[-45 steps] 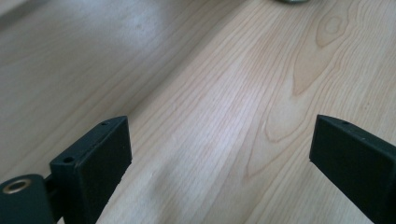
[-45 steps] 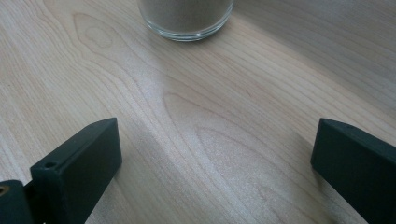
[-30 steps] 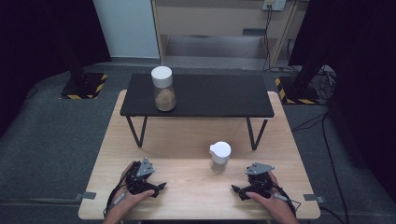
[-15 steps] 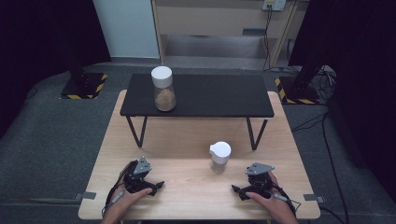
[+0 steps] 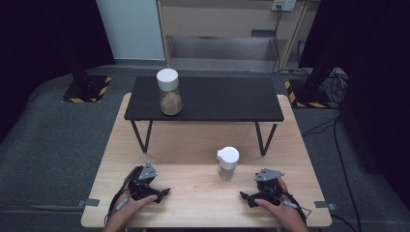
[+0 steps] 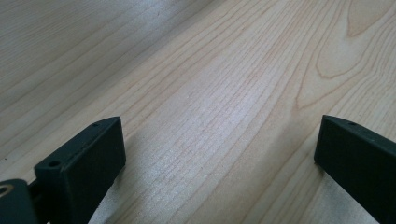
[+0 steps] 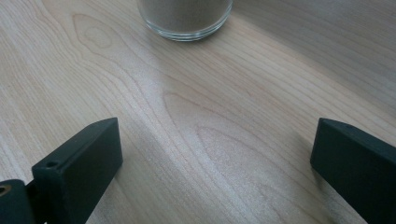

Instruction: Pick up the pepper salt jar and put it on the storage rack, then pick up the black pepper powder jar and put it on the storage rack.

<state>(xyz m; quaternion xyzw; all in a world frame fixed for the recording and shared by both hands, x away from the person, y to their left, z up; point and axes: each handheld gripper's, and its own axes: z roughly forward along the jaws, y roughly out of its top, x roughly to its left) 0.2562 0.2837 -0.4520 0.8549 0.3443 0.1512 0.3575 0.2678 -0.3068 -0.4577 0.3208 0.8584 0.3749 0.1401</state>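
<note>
A small glass jar [image 5: 227, 163] with a white lid stands on the wooden table [image 5: 193, 145], right of centre. Its glass base [image 7: 185, 18] shows at the top of the right gripper view, ahead of my right gripper [image 7: 215, 154]. That gripper [image 5: 245, 198] rests near the front edge, open, with bare wood between its jaws. My left gripper [image 5: 162, 195] lies at the front left, pointing right. Its jaws have just been opening and stand wide apart over bare wood [image 6: 219, 154], with nothing between them. A taller white-lidded jar [image 5: 169, 92] holding brown powder stands on the black shelf [image 5: 227, 101].
The black shelf stands on thin legs [image 5: 141, 136] across the far half of the table, with open space beneath it. Grey carpet [image 5: 58, 145] surrounds the table. Yellow-striped stand bases [image 5: 87, 89] sit at both far corners.
The left hand has shifted very slightly. Both jars and the right gripper sit where they were.
</note>
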